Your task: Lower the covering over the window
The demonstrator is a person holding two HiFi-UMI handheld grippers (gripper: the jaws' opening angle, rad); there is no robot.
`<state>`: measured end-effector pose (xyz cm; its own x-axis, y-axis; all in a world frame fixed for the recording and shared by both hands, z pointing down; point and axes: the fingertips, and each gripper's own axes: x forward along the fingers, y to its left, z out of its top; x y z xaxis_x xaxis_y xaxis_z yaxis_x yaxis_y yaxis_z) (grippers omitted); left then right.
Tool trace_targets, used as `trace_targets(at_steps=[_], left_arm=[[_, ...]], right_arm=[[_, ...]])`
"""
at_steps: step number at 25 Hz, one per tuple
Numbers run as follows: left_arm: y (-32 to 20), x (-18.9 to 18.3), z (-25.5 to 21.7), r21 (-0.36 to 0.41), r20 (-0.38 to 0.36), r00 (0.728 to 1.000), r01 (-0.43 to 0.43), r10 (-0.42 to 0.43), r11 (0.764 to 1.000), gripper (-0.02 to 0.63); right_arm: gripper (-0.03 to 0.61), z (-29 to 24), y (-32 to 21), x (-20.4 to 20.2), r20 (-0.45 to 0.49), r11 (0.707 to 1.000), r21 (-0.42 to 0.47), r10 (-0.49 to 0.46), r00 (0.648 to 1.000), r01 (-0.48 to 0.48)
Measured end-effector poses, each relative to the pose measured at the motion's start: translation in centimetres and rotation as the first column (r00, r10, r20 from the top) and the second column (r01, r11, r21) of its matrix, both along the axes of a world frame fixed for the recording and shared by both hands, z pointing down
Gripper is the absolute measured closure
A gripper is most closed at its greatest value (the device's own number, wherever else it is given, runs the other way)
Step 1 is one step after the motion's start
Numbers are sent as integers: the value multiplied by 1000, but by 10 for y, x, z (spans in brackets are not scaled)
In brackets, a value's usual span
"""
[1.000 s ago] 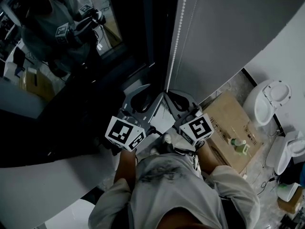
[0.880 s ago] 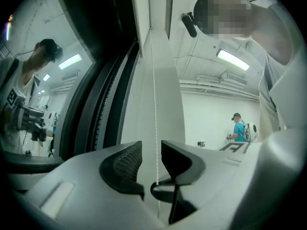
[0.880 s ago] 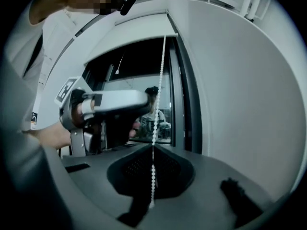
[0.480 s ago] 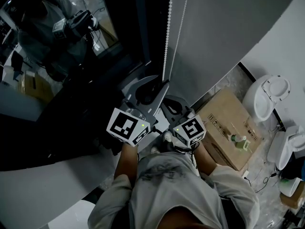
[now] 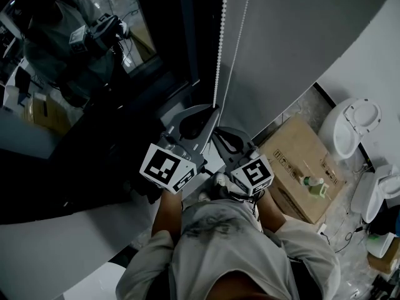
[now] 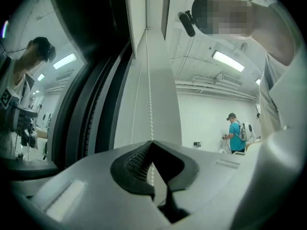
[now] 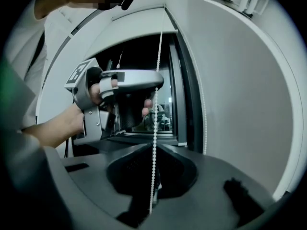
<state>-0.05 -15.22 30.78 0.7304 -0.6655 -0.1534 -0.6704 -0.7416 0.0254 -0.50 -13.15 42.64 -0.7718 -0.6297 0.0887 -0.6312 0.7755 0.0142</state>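
1. Your left gripper (image 6: 152, 142) has just been closing its jaws; in the left gripper view their tips now meet on the bead chain (image 5: 218, 49), with beads showing in the hollow behind the tips
2. Your right gripper (image 7: 155, 146) is pinched on the same bead chain; in the right gripper view the strand runs straight down the middle between the pressed-together jaws and out below them
3. In the right gripper view your left gripper sits higher in the frame, left of centre, with its tip at the strand above your right gripper
4. In the head view both grippers lie at the centre of the frame, side by side and close together; the left marker cube (image 5: 167, 168) is left of the right marker cube (image 5: 253, 175)
5. The bead chain hangs from the top of the head view down to the grippers; a second, thinner-looking strand (image 5: 241, 39) hangs just to its right
6. The roller blind (image 5: 300, 36) is the grey sheet filling the upper right of the head view, just right of the strands
7. The window (image 5: 94, 61) takes the upper left as dark glass, holding a reflection of you with the grippers
8. A cardboard box (image 5: 299, 167) lies on the floor at the lower right, beside your right arm
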Motion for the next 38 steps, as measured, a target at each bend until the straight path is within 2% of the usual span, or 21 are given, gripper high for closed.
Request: trace_targets(at_steps=[6,11,15,18,20,24,32,38], left_arm=[[5,-7,1,-22,-50,999,-20,19,1000,604],[5,-1,19,-35,16,1000,-3,3,999,606],[8,0,26,-52,-22,1000,0,-1,999,606],[7,1,32,-53,25,1000,12,-10,999,606],[6,2,52,-82,74,997,21,-15,996,606],[11,4,95,-159,89,996,27,-13,987,606],[13,3,132,-208,149,989,54,-23,977,606],[18,4,159,-262,156,988,54,-13,964,606]], right_arm=[[558,-43,0,14,108,998,50,21,994,-27],[558,-87,1,26,158,990,128,34,987,-55],[558,-120,6,32,204,974,219,10,979,-56],[544,-132,8,33,188,966,253,8,982,-56],[505,-139,9,30,197,962,269,0,980,-54],[483,-141,8,23,186,960,276,-12,982,-41],[460,-138,7,16,195,965,260,-24,980,-28],[456,-136,5,11,185,966,258,-32,982,-17]])
